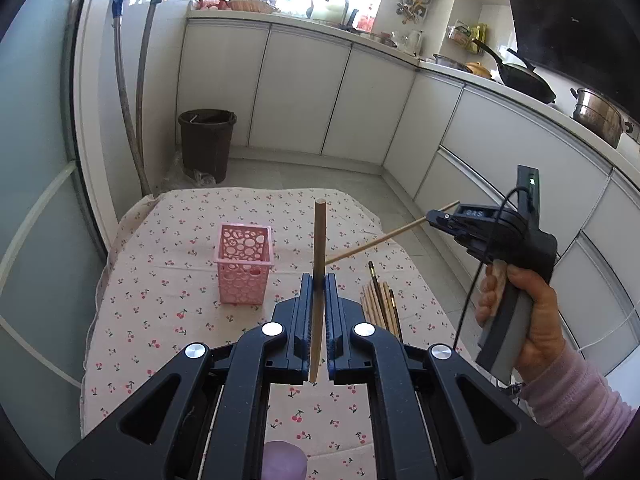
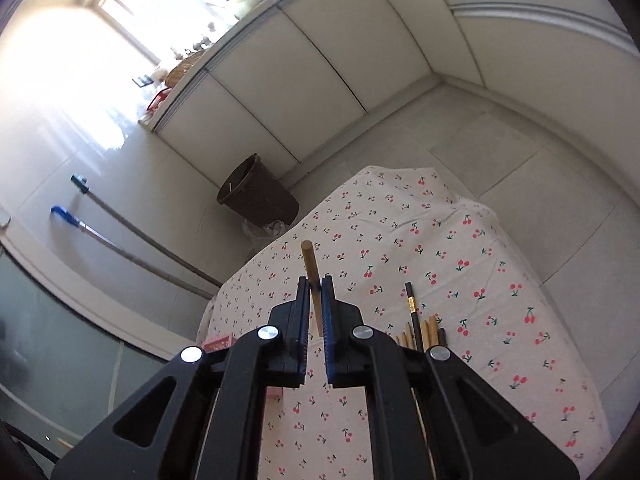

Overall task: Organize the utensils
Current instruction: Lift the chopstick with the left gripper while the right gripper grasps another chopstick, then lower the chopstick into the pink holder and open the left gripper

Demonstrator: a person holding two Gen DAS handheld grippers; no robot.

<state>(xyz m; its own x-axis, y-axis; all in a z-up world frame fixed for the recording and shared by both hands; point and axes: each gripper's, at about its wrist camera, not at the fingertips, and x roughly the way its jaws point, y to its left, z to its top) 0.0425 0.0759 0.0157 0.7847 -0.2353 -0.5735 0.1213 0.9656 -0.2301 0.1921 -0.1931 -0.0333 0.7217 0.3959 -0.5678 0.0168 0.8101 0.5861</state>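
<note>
Left wrist view, both jaws clamp round wooden chopsticks [image 1: 319, 280], perforated pink basket [image 1: 243, 264]

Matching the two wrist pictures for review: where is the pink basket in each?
Left wrist view: pink basket stands upright on the cherry-print cloth, left of centre, left of the left gripper.
Right wrist view: only a pink edge peeks out behind the right gripper, lower left.
Shared landmark: the brown bin on the floor beyond the table.
</note>
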